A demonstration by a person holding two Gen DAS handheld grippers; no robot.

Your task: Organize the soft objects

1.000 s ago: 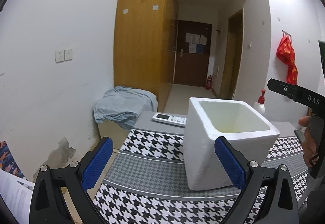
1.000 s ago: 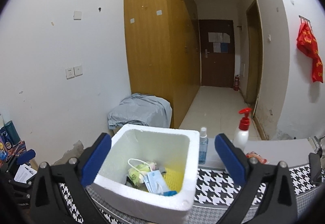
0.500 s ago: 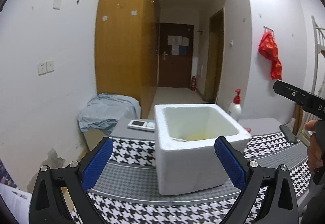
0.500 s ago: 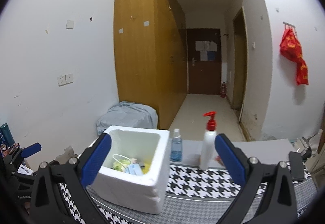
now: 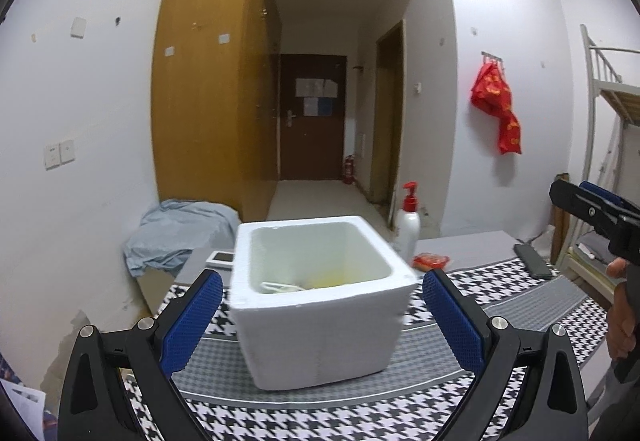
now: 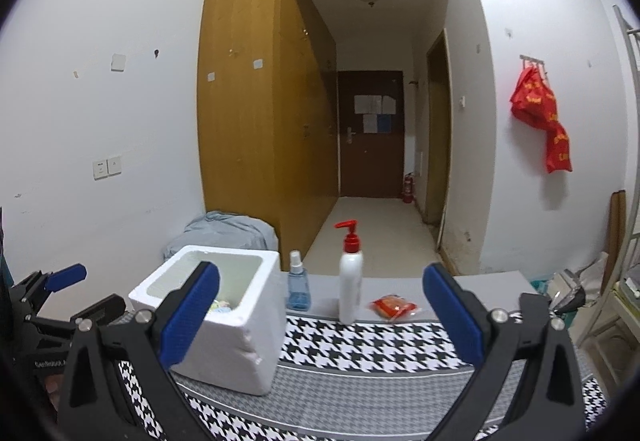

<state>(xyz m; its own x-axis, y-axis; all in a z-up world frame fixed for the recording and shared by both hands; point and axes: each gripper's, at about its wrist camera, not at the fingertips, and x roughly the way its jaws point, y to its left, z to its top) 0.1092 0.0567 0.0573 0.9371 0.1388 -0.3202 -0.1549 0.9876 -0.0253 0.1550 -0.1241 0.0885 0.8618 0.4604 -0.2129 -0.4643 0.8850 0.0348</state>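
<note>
A white foam box (image 5: pixel 320 301) stands on the houndstooth cloth (image 5: pixel 500 305), straight ahead of my left gripper (image 5: pixel 322 325), which is open and empty. A white strap and something yellow show inside it. In the right wrist view the box (image 6: pixel 224 325) sits at the left, with soft items partly visible inside. My right gripper (image 6: pixel 320 321) is open and empty, held back over the cloth (image 6: pixel 380 345). A small red packet (image 6: pixel 394 307) lies on the grey tabletop behind.
A white pump bottle with a red top (image 6: pixel 350 277) and a small blue spray bottle (image 6: pixel 298 287) stand behind the box. A remote (image 5: pixel 220 259) lies at the back left, a black object (image 5: pixel 532 261) at the right. A blue-grey cloth pile (image 5: pixel 180 233) lies by the wall.
Both grippers pulled back and away from the box; it looks smaller and farther. The right gripper swung right, so the box now sits at its left. Both stayed open.
</note>
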